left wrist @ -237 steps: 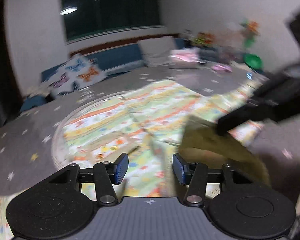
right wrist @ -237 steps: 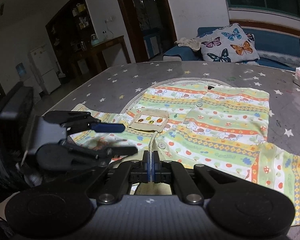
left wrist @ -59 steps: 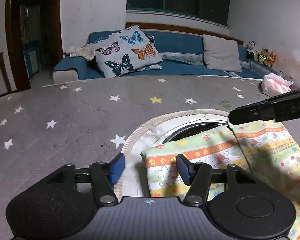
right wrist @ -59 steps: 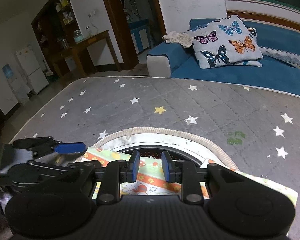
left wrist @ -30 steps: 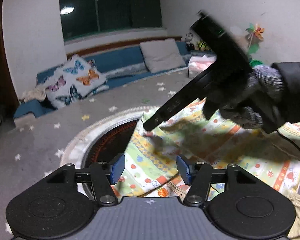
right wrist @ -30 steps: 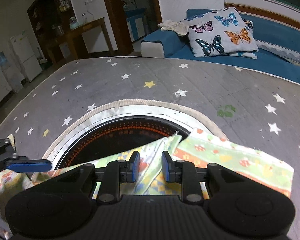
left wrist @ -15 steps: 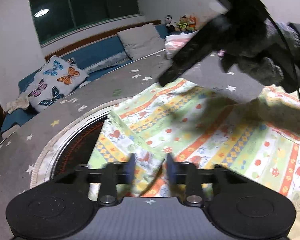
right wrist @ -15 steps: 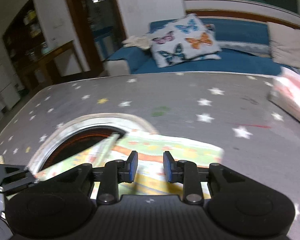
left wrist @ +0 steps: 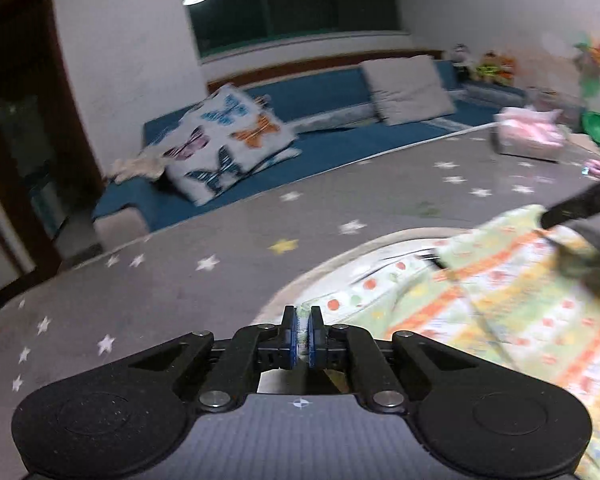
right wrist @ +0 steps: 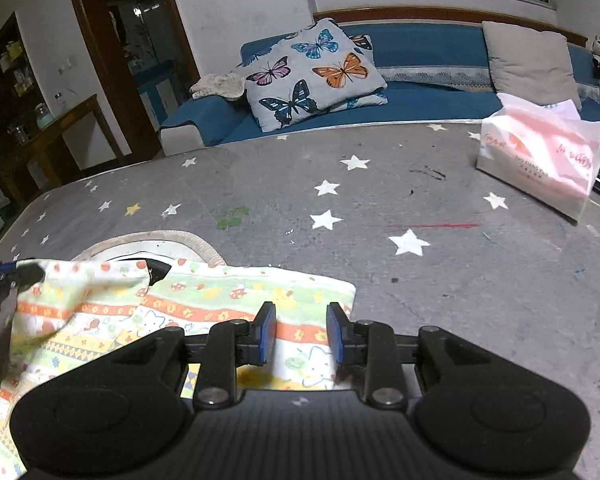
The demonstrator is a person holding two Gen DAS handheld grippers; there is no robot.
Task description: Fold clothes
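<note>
A grey star-printed surface [right wrist: 380,184] carries a striped patterned garment [right wrist: 228,300] and, well beyond the garment's right corner, a pink tissue pack [right wrist: 540,160].

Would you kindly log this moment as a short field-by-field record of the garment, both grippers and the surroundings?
garment: patterned child's shirt, partly folded, lying on the table
left gripper: shut on a shirt edge
right gripper: open, above the shirt's folded edge
surface: grey star-print tablecloth with a round opening at the shirt's far left corner
nearby: pink tissue pack far right; butterfly cushion on the blue sofa behind
</note>
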